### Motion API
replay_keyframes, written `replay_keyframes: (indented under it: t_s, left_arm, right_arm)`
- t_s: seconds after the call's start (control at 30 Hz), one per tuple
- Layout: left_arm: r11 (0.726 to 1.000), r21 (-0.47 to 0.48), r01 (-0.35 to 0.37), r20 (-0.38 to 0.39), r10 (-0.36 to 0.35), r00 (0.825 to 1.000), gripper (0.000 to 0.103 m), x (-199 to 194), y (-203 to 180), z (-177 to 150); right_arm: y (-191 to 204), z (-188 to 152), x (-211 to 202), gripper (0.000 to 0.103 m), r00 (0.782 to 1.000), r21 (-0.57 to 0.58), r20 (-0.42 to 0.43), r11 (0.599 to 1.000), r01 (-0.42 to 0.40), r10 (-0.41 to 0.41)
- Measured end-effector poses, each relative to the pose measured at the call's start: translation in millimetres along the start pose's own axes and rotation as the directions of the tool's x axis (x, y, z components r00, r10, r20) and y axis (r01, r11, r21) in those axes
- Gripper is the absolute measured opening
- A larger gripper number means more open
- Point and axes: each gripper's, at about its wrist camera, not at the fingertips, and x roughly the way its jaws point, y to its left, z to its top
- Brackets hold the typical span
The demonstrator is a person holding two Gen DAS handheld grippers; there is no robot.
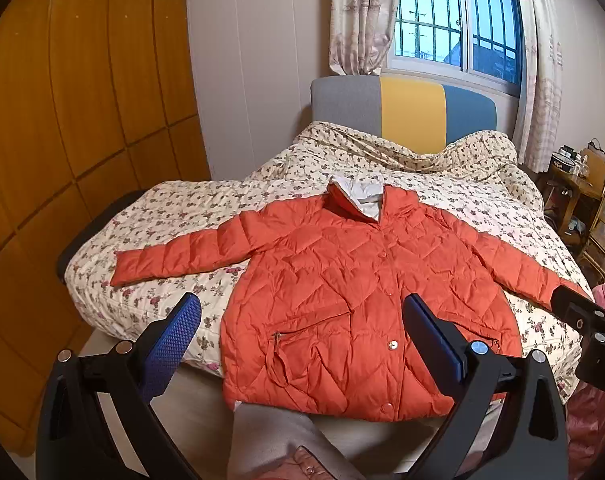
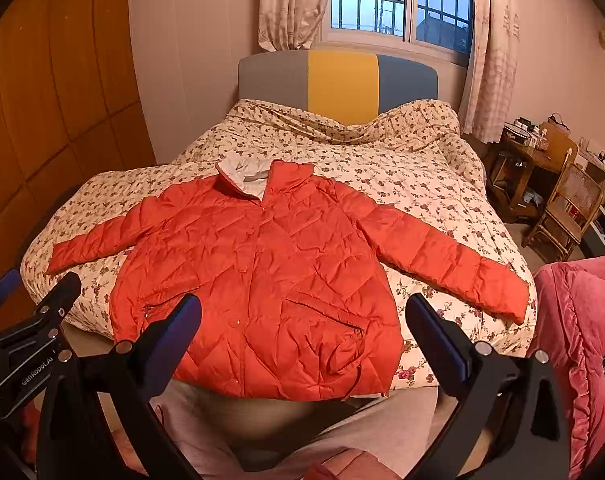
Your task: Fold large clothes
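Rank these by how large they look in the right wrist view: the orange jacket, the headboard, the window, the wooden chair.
1. Orange jacket, clearly largest, though it lies nearest the camera.
2. Headboard.
3. Window, partly hidden by curtains, so close to the headboard.
4. Wooden chair, smallest.

**Colours and patterns**

Jacket (image 1: 342,292) orange-red, diamond-quilted, white lining at collar. Bedspread (image 1: 174,216) cream with small red-brown floral print. Headboard (image 1: 402,112) in three blocks: grey left, yellow middle, blue right. Wardrobe (image 1: 82,100) at left amber wood. Curtains (image 2: 290,4) pale with faint print. Gripper pads (image 1: 174,340) blue on black frames. Near right, pink cloth (image 2: 574,320).
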Motion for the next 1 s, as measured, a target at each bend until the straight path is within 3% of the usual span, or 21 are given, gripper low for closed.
replay_keyframes:
  t_s: [1.0]
  left_arm:
    - [1.000,0.005,-0.002,-0.020,0.002,1.000,0.100,5.9,-5.6,-9.4]
  right_arm:
    - [-2.2,-3.0,7.3,0.101,1.000,0.003,-0.015,1.000,-0.014,0.014]
